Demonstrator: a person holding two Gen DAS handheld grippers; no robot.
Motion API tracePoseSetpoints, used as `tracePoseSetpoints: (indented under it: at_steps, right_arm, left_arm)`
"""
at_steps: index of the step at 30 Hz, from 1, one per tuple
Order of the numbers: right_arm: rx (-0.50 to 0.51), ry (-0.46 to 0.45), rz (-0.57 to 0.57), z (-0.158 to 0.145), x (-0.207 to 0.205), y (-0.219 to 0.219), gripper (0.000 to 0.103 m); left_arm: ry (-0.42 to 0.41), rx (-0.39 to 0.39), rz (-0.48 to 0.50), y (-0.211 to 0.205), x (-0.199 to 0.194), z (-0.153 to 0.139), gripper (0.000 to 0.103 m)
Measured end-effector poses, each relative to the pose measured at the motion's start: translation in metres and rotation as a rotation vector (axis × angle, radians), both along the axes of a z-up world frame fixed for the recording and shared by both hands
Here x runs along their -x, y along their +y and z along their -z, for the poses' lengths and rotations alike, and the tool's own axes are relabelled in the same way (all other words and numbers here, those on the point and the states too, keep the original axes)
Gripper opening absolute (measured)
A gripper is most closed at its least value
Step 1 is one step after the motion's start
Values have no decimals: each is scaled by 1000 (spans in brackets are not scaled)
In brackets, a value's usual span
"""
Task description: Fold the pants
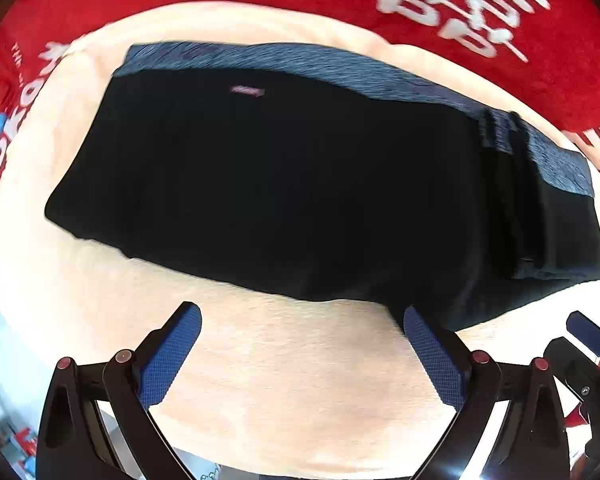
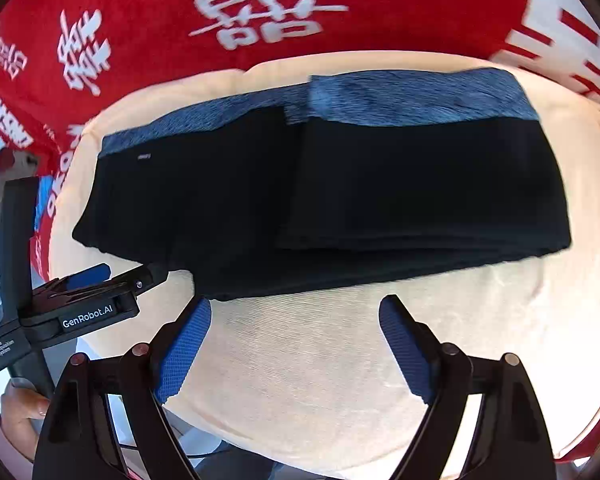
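Observation:
The black pants (image 1: 300, 184) with a blue-grey waistband (image 1: 340, 68) lie folded on a cream cloth (image 1: 300, 380). In the right wrist view the pants (image 2: 340, 200) show a leg end folded over on the right, its blue band (image 2: 420, 100) beside the waistband. My left gripper (image 1: 300, 320) is open and empty, just short of the pants' near edge; it also shows in the right wrist view (image 2: 112, 276). My right gripper (image 2: 296, 308) is open and empty above the cream cloth (image 2: 300, 380), near the pants' near edge. One finger of it (image 1: 588, 328) shows at the right of the left wrist view.
A red cloth with white characters (image 1: 460, 0) surrounds the cream cloth; it also shows in the right wrist view (image 2: 140, 20). A hand (image 2: 20, 412) holds the left gripper's handle at lower left.

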State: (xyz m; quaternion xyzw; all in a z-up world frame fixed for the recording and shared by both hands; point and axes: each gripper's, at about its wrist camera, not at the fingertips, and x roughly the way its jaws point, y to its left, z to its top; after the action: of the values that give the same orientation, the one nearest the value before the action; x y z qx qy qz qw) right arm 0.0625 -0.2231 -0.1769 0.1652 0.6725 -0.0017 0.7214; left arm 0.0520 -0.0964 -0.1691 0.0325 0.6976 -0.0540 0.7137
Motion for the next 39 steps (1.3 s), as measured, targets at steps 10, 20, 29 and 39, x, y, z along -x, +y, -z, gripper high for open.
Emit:
tracePoseSetpoints:
  at_steps: [10, 20, 29, 39]
  right_arm:
    - [14, 22, -93, 10, -16, 34, 89]
    - [46, 14, -106, 10, -25, 49, 89]
    - [35, -9, -33, 9, -37, 27, 87]
    - [-7, 41, -76, 42, -40, 45, 70]
  left_arm:
    - [20, -3, -59, 49, 1, 10, 102]
    - [11, -4, -114, 82, -3, 19, 102]
    - [-15, 21, -203, 124, -16, 22, 102]
    - [-55, -17, -276, 174, -51, 44, 102]
